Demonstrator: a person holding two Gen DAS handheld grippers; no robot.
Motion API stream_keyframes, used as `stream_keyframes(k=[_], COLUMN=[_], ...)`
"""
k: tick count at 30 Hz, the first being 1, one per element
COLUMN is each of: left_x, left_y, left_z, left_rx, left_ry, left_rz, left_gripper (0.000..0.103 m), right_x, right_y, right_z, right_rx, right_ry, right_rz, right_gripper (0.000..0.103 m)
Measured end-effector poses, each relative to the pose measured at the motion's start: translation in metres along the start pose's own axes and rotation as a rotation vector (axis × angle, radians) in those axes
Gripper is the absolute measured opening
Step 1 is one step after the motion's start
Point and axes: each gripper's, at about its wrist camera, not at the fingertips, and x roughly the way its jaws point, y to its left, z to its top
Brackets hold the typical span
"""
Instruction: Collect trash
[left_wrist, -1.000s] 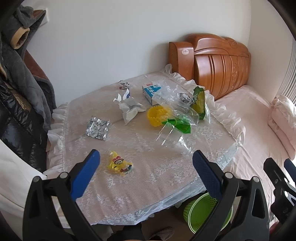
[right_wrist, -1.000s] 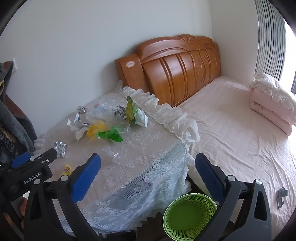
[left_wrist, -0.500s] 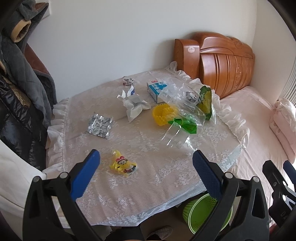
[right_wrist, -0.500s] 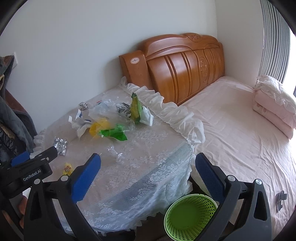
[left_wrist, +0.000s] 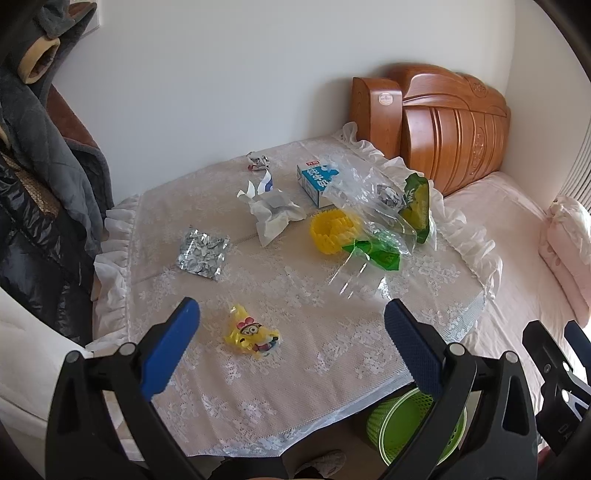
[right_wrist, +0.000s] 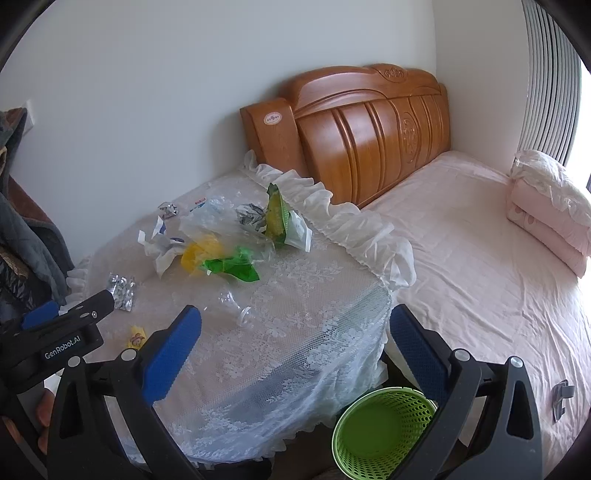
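Trash lies scattered on a lace-covered table (left_wrist: 295, 369): a yellow cartoon wrapper (left_wrist: 253, 333), a crumpled foil packet (left_wrist: 201, 252), white crumpled paper (left_wrist: 271, 212), a blue milk carton (left_wrist: 318, 179), a yellow cup (left_wrist: 334, 229), green wrappers (left_wrist: 380, 253) and clear plastic (left_wrist: 356, 275). A green mesh bin (right_wrist: 382, 426) stands on the floor by the table's front corner. My left gripper (left_wrist: 291, 347) is open and empty above the near table edge, over the yellow wrapper. My right gripper (right_wrist: 295, 354) is open and empty above the table corner and bin.
A bed with pink sheets (right_wrist: 480, 266) and a wooden headboard (right_wrist: 369, 133) lies to the right. Folded pink bedding (right_wrist: 546, 210) sits on it. Dark coats (left_wrist: 33, 184) hang at the left. A white wall stands behind the table.
Both grippers have moved slightly forward and lower toward the table; the trash appears a little nearer. Jaws stay open. Nothing on the table has moved.
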Motion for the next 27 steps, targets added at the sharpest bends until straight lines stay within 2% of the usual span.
stream_keyframes(k=[27], left_x=[0.0028], left_y=[0.0008], left_z=[0.0051], left_rx=[0.005], left_ry=[-0.002], left_rz=[0.003], left_gripper=[0.096], right_x=[-0.0006], right_y=[0.005], right_z=[-0.0008], right_rx=[0.003], right_ry=[-0.002], right_rz=[0.004], right_gripper=[0.101])
